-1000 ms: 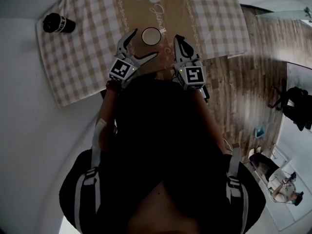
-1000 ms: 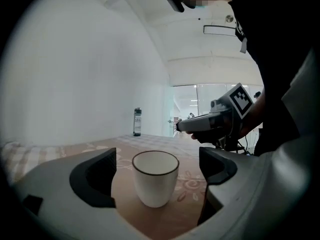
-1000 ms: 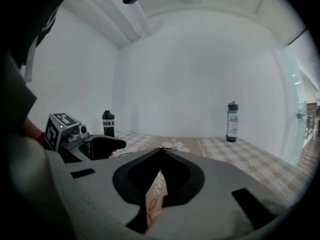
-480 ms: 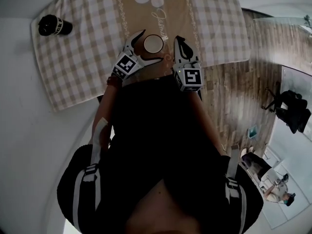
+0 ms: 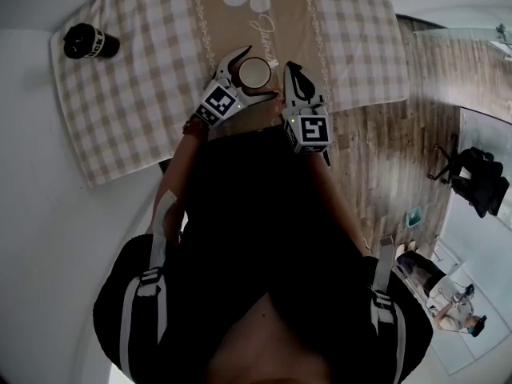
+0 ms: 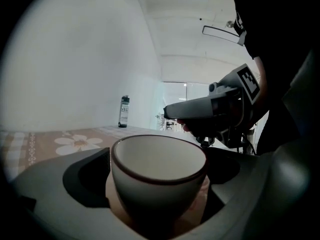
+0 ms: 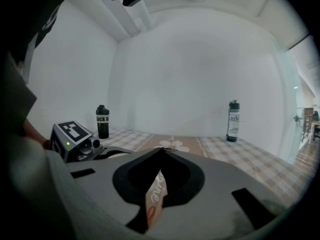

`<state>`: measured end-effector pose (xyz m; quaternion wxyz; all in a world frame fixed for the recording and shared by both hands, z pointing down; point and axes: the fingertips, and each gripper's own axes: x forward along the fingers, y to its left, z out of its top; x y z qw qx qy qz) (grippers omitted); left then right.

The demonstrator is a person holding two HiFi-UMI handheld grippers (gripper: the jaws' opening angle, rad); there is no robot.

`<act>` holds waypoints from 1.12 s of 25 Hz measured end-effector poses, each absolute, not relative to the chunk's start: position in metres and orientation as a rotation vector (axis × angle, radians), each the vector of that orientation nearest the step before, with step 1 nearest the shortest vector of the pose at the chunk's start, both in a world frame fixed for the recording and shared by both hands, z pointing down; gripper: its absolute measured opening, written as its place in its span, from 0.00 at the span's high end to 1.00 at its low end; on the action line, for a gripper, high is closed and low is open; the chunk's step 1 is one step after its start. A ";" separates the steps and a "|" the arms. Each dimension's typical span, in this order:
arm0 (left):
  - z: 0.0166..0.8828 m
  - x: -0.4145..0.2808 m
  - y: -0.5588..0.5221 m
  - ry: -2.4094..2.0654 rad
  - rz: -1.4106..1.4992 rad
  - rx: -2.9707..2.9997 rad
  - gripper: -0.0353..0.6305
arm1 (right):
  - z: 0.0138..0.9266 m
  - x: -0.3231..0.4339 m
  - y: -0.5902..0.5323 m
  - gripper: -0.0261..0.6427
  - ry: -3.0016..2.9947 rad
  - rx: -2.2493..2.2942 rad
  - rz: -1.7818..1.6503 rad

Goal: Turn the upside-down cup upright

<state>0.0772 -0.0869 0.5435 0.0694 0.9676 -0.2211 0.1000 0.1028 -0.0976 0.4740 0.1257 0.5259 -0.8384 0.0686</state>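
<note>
The cup stands mouth up in the upper centre of the head view, on the tan strip of the checked tablecloth, just below the daisy print; its white inside shows nothing in it. The left gripper has its jaws spread wide on either side of the cup, having just been closing slightly, with a gap showing at each side. The right gripper, just right of the cup, has its jaws together on nothing. A capped black bottle stands at upper left, and a second bottle stands far back.
</note>
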 end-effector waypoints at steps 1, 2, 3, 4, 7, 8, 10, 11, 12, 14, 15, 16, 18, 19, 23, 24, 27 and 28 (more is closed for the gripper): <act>0.543 0.078 -0.087 -0.666 0.296 2.915 0.09 | 0.475 0.103 -0.095 0.96 -2.436 1.532 0.202; 0.542 0.079 -0.086 -0.665 0.292 2.919 0.10 | 0.476 0.103 -0.093 0.96 -2.430 1.534 0.204; 0.543 0.080 -0.086 -0.662 0.289 2.922 0.11 | 0.477 0.104 -0.091 0.96 -2.425 1.536 0.206; 0.543 0.081 -0.087 -0.658 0.290 2.925 0.11 | 0.477 0.105 -0.090 0.96 -2.419 1.540 0.206; 0.545 0.084 -0.087 -0.640 0.308 2.933 0.15 | 0.478 0.108 -0.089 0.96 -2.405 1.554 0.197; 0.545 0.085 -0.087 -0.635 0.312 2.937 0.15 | 0.478 0.108 -0.089 0.96 -2.403 1.556 0.195; 0.546 0.086 -0.085 -0.625 0.320 2.943 0.17 | 0.479 0.108 -0.088 0.96 -2.400 1.558 0.199; 0.546 0.086 -0.084 -0.622 0.323 2.944 0.18 | 0.479 0.108 -0.088 0.96 -2.398 1.558 0.200; 0.546 0.086 -0.084 -0.619 0.324 2.945 0.20 | 0.479 0.107 -0.088 0.96 -2.398 1.558 0.198; 0.545 0.087 -0.084 -0.616 0.321 2.947 0.23 | 0.479 0.106 -0.088 0.96 -2.398 1.558 0.192; 0.545 0.088 -0.084 -0.618 0.323 2.946 0.24 | 0.479 0.106 -0.088 0.96 -2.397 1.558 0.193; 0.546 0.087 -0.085 -0.626 0.333 2.946 0.25 | 0.481 0.105 -0.088 0.96 -2.396 1.557 0.197; 0.548 0.084 -0.086 -0.655 0.365 2.946 0.27 | 0.482 0.101 -0.090 0.96 -2.403 1.551 0.200; 0.548 0.084 -0.087 -0.669 0.377 2.946 0.27 | 0.482 0.100 -0.090 0.96 -2.405 1.549 0.198; 0.548 0.085 -0.086 -0.679 0.372 2.944 0.29 | 0.480 0.098 -0.091 0.96 -2.403 1.556 0.189; 0.548 0.084 -0.087 -0.676 0.367 2.940 0.29 | 0.480 0.098 -0.091 0.96 -2.403 1.559 0.190; 0.545 0.082 -0.090 -0.661 0.330 2.914 0.30 | 0.481 0.097 -0.093 0.96 -2.404 1.570 0.188; 0.544 0.080 -0.090 -0.660 0.323 2.907 0.30 | 0.481 0.098 -0.093 0.96 -2.400 1.574 0.189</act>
